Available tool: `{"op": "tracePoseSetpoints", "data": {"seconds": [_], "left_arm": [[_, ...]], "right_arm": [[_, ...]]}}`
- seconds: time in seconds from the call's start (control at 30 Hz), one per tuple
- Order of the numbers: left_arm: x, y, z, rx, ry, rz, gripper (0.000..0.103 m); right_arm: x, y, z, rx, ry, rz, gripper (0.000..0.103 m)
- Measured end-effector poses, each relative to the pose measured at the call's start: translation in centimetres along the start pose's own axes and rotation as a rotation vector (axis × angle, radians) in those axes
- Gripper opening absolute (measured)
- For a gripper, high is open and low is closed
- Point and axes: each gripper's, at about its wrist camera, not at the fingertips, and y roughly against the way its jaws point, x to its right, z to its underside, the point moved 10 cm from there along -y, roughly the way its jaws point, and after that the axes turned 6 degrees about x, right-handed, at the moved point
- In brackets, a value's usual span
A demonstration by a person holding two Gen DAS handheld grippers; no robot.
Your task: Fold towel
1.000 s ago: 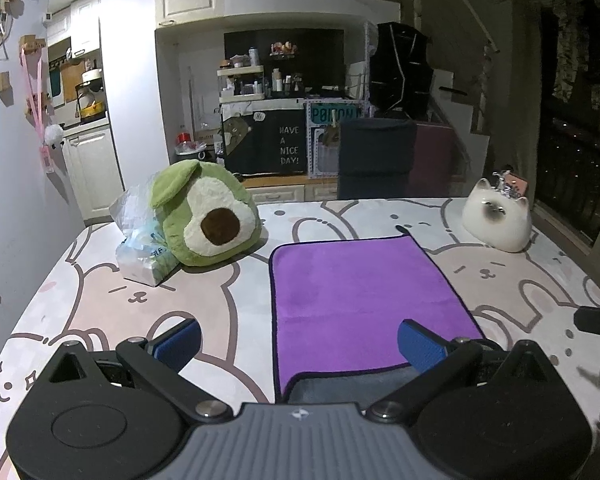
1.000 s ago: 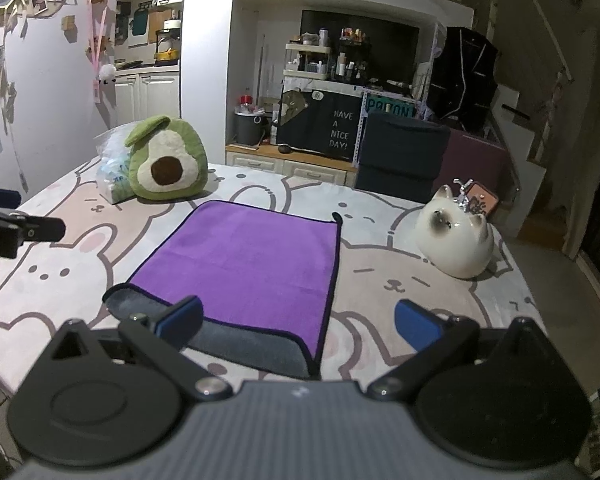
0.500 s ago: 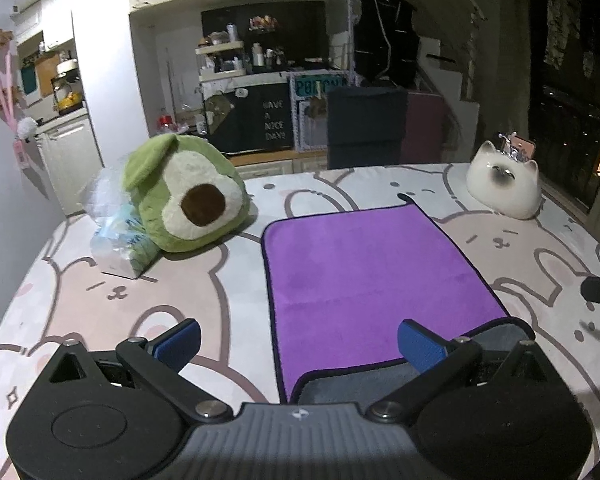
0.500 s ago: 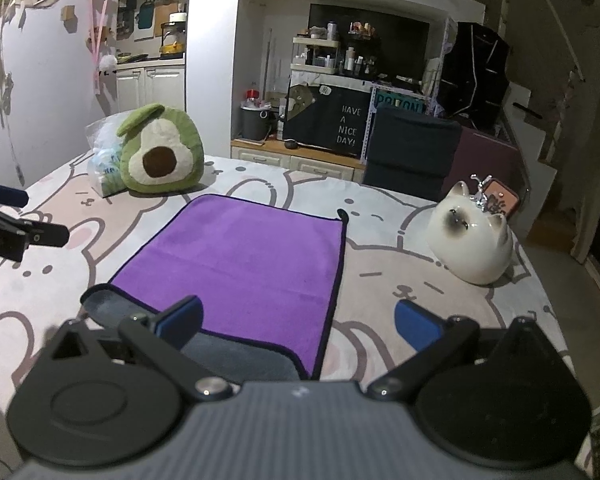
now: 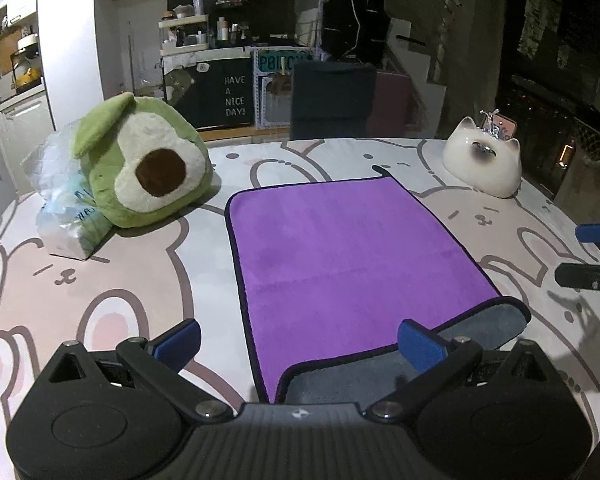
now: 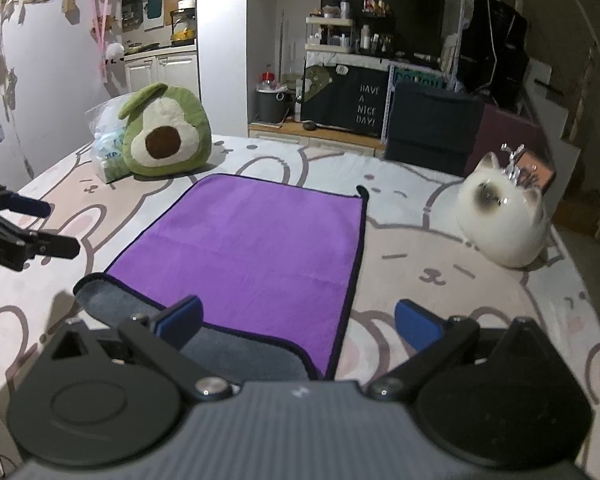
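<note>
Towel [image 5: 348, 264]: purple, lying flat on the table just ahead of both my claws, its near edge turned over so the grey underside faces up.
Left claw [image 5: 299, 342]: my fingers are spread wide with nothing between them, hovering over the towel's near left corner; the right blue pad sits above the grey flap, the left pad above bare cloth.
Right claw [image 6: 298, 320]: spread wide too and empty, over the towel's near right corner; its left pad is above the grey flap, its right pad beyond the towel's edge.
Tablecloth [image 5: 112, 288]: pale with pink bunny drawings, under everything ahead of me.
Avocado plush [image 5: 144, 168]: far to the left beyond the towel, leaning against a clear plastic bag [image 5: 60, 212].
Cat figurine [image 5: 484, 164]: white, far to the right beyond the towel, well apart from it.
Hanging loop [image 6: 362, 192]: dark, at the towel's far right corner.
</note>
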Motion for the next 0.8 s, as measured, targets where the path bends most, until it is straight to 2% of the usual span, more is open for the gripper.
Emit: {"op": "tracePoseSetpoints", "data": {"seconds": [0.17,0.23,0.3,0.47,0.63,0.8], "left_arm": [[-0.8,-1.1,0.3,-0.007,0.011,0.036,0.101],[-1.0,-1.5,0.4,-0.018,0.021,0.056,0.097],[-1.1,-1.9,0.7,-0.038,0.037,0.095,0.091],[-0.6,-2.8,1.8,-0.105,0.046,0.168,0.076],[-0.4,-3.9,3.1,-0.181,0.033,0.177,0.059],[-0.9,-4.6,3.9,-0.224,0.045,0.178,0.048]], "right_arm": [[0.5,-1.7,0.2,-0.004,0.003,-0.008,0.103],[0.7,-2.3,0.3,0.003,0.006,-0.036,0.103],[0.8,-2.7,0.4,0.025,0.008,-0.064,0.103],[1.1,-4.1,1.1,-0.001,0.028,-0.098,0.103],[1.2,-5.2,2.2,-0.038,0.029,-0.159,0.103],[2.9,-6.2,2.6,-0.066,-0.032,-0.149,0.103]]}}
